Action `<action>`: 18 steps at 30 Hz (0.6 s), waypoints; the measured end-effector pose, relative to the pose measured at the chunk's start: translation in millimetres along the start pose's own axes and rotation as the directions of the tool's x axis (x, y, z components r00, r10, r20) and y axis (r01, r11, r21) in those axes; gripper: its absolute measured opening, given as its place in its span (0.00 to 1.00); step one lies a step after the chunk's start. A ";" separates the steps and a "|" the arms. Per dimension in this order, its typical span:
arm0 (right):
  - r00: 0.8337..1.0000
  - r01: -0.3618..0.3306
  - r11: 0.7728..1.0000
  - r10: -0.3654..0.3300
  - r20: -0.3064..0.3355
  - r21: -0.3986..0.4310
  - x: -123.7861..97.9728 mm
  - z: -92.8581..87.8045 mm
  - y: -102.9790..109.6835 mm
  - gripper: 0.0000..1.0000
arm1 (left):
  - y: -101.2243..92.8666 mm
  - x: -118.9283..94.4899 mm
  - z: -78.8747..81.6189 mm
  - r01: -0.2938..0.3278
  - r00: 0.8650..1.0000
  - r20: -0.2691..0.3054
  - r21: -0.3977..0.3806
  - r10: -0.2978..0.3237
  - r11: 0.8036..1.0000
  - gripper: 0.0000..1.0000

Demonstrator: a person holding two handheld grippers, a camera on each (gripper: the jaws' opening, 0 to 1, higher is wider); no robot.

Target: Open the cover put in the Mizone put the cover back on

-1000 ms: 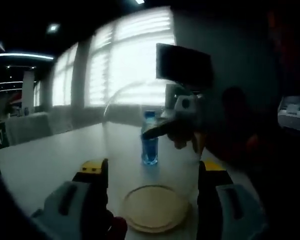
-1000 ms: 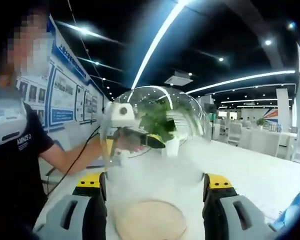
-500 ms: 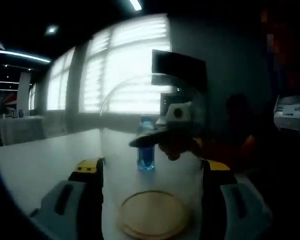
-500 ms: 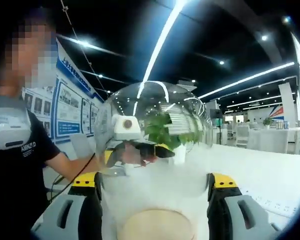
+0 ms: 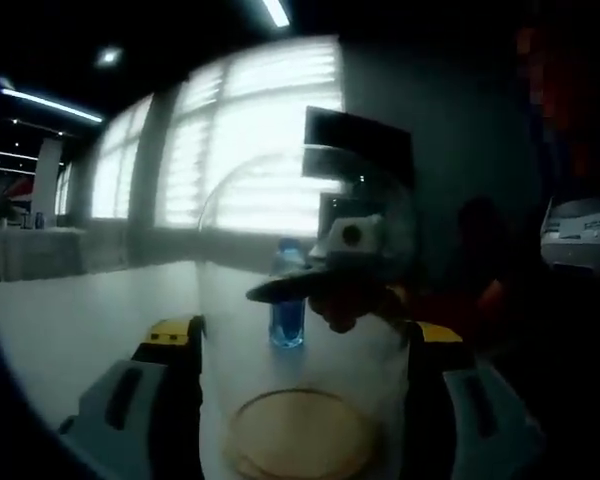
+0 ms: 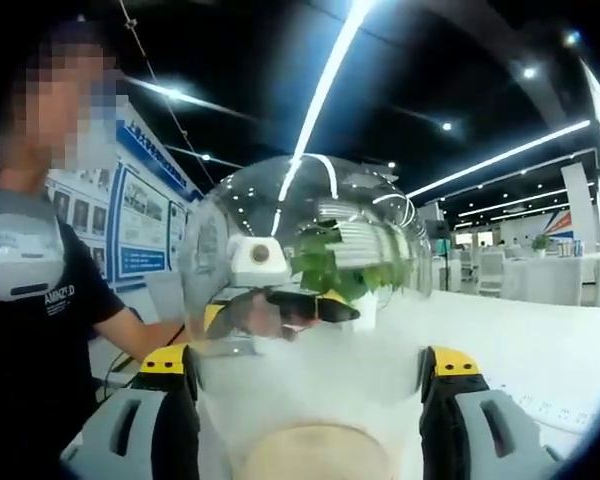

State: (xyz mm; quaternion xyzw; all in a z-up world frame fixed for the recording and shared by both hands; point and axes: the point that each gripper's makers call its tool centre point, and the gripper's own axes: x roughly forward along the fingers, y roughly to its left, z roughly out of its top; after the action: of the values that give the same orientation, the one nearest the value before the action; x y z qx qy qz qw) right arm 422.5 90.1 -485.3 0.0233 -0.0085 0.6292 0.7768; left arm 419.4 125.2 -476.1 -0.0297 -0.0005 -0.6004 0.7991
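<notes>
Cover: the clear dome (image 5: pixel 300 290) (image 6: pixel 305 270) sits between both my pairs of jaws, over the round wooden base (image 5: pixel 302 440) (image 6: pixel 315 455).
Left gripper (image 5: pixel 300 345): jaws apart, flanking the dome.
Right gripper (image 6: pixel 308 365): jaws apart, flanking it too.
Mizone: the blue bottle (image 5: pixel 287 308) stands upright on the white table (image 5: pixel 90 310) beyond the dome.

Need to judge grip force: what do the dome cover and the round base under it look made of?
The cover looks like clear glass or hard plastic: glossy, mirroring the ceiling lights, with the bottle visible through it. The base looks like pale matte wood; its grain can't be made out.
</notes>
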 end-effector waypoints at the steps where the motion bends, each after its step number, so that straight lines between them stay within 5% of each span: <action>1: 1.000 -0.002 1.000 0.002 0.003 0.000 0.4 -0.1 -0.1 0.87 | -0.1 0.2 -0.1 0.002 1.000 0.004 -0.004 -0.002 1.000 0.71; 7: 0.999 -0.024 1.000 0.024 0.031 0.002 3.1 -0.2 -0.9 0.89 | 1.8 0.7 0.0 0.045 0.997 0.065 -0.050 -0.042 0.998 0.73; 18: 0.998 -0.046 0.999 0.046 0.032 -0.004 5.3 1.2 0.3 0.89 | -1.1 5.9 0.4 0.046 0.998 0.037 -0.050 -0.045 0.998 0.75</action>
State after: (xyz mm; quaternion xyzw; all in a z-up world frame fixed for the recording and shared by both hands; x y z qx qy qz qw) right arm 423.4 95.3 -483.9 0.0320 -0.0226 0.6465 0.7619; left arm 420.0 119.3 -475.4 -0.0608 -0.0002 -0.6176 0.7841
